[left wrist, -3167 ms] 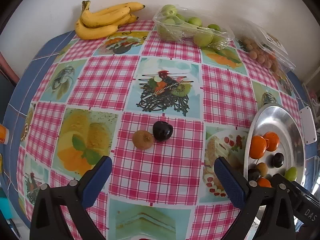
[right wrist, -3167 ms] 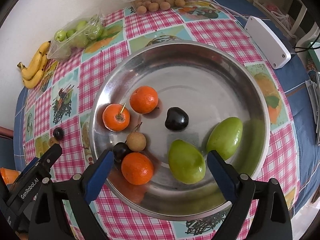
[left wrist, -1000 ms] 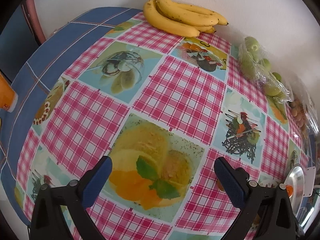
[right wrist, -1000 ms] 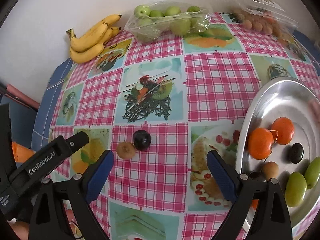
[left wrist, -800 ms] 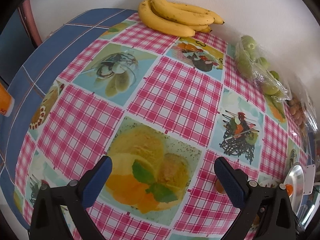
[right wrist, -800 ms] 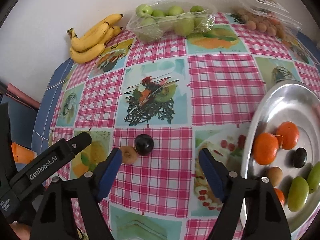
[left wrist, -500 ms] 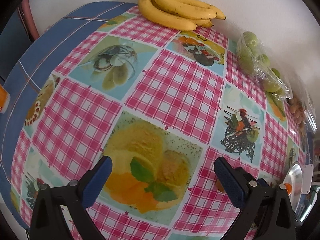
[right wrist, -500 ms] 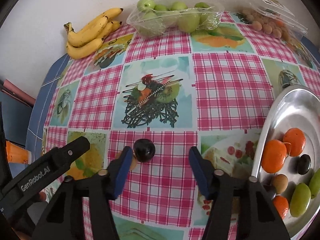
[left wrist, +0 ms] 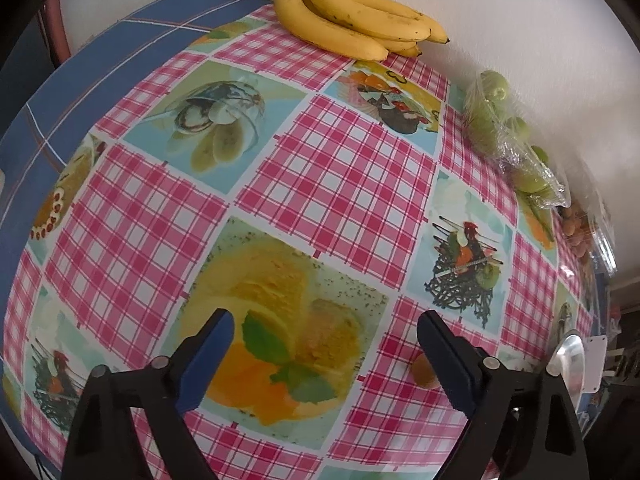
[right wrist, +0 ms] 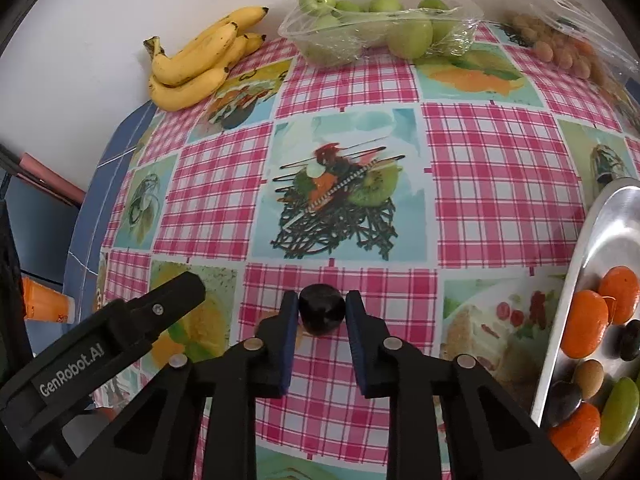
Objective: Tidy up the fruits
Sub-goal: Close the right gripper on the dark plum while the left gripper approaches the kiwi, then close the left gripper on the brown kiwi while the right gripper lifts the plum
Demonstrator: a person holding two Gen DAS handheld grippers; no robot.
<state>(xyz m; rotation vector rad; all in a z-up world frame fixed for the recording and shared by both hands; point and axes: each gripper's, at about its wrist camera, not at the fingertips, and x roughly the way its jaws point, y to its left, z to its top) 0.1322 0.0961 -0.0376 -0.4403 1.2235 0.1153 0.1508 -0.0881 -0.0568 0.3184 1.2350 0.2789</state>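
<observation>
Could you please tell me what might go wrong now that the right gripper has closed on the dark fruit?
The right gripper has just been closing on the dark fruit; it is round and glossy, so it might slip out when lifted. A brown fruit lies close beside it and could be nudged into rolling. The metal tray already holds several fruits, so a dropped fruit may knock them.

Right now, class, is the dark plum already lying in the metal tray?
No, the dark plum sits on the tablecloth, pinched by the right hand-held gripper.
</observation>
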